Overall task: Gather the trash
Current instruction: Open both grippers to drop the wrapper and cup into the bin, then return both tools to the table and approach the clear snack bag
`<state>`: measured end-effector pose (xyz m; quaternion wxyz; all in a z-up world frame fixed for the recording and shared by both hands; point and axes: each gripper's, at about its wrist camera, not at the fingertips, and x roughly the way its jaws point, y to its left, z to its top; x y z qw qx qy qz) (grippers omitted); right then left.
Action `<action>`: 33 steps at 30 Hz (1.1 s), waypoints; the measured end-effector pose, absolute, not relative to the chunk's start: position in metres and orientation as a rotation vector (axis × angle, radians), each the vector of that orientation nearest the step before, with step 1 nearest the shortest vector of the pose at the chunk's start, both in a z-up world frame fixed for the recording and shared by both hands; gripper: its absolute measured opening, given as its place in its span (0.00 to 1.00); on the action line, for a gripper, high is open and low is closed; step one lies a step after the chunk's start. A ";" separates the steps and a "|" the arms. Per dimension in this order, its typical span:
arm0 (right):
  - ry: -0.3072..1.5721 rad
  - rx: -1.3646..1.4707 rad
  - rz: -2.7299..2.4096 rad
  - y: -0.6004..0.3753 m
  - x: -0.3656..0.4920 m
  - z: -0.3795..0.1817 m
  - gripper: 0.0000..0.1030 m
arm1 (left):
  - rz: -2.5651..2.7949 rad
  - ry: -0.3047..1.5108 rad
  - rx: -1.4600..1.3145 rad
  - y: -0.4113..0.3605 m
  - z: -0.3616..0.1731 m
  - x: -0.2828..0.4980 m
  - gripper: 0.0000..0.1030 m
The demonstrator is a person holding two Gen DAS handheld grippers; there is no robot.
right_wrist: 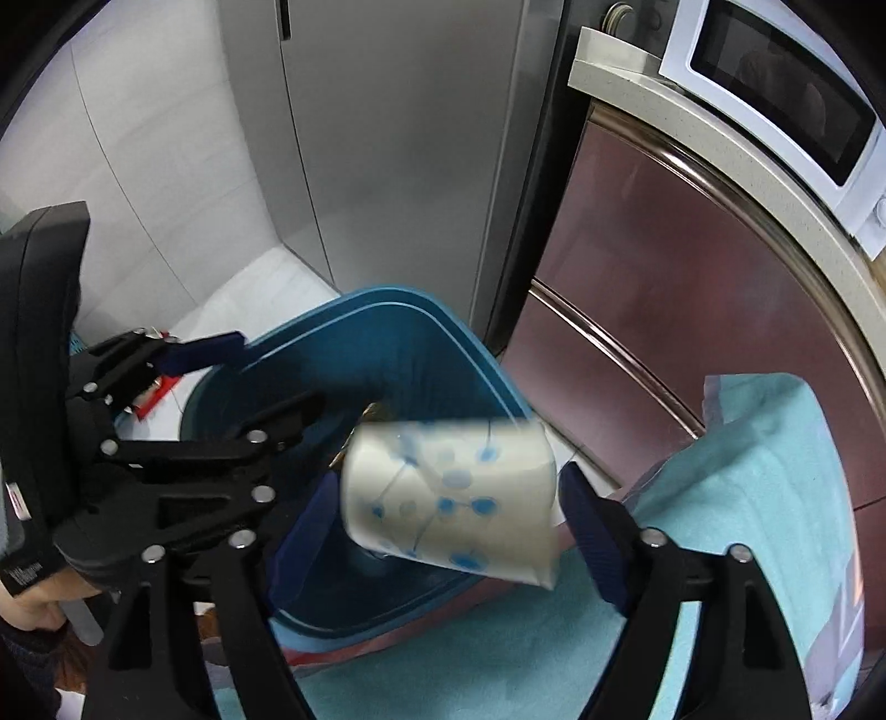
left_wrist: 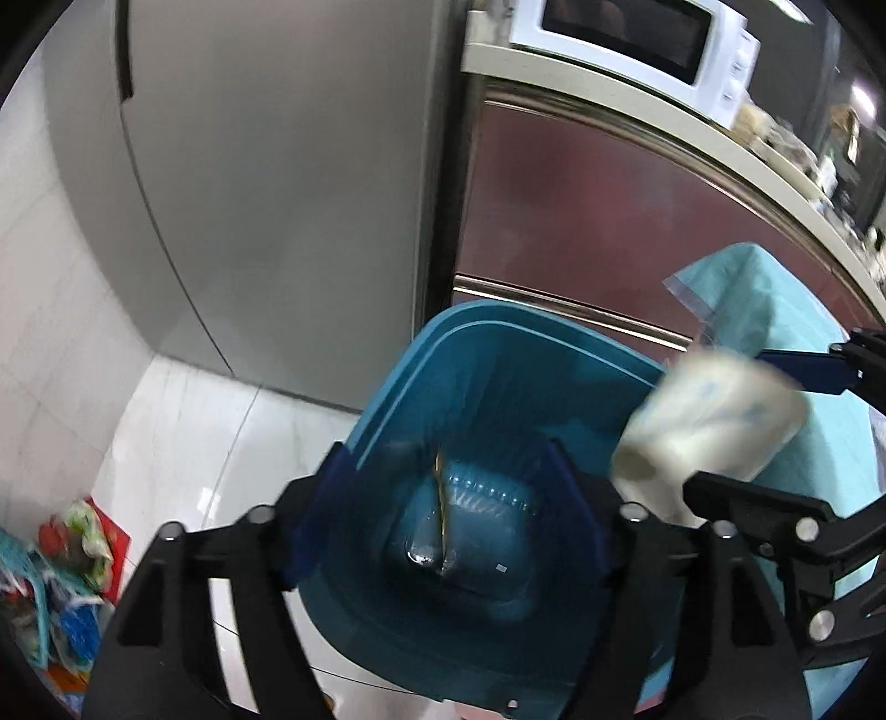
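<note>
A blue trash bin [left_wrist: 498, 354] stands on the floor, tilted toward me; it also shows in the right wrist view [right_wrist: 387, 310]. A clear plastic container [left_wrist: 470, 531] lies at its bottom. My left gripper [left_wrist: 448, 515] is open, its fingers astride the bin's near rim. A white paper cup with blue dots [right_wrist: 451, 498] is blurred, lying sideways in the air over the bin's rim between my right gripper's open fingers, touching neither. It also shows in the left wrist view [left_wrist: 714, 421]. My right gripper [right_wrist: 448, 531] is open.
A grey fridge [left_wrist: 266, 166] stands behind the bin. A maroon cabinet [left_wrist: 609, 221] carries a microwave [left_wrist: 637, 39] on its counter. A teal cloth [right_wrist: 747, 498] covers a surface on the right. Colourful packets [left_wrist: 66, 581] lie on the white floor at left.
</note>
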<state>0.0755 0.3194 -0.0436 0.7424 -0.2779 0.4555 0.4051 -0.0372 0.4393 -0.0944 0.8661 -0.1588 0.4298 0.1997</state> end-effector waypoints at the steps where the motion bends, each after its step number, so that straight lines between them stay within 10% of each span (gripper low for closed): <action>1: 0.993 -0.610 0.882 0.319 0.077 -0.043 0.86 | 0.431 0.899 -0.342 0.443 -0.095 -0.038 0.82; 33: 0.573 -0.143 0.469 -0.018 0.031 0.098 0.94 | 0.131 0.606 -0.032 0.178 0.067 -0.021 0.95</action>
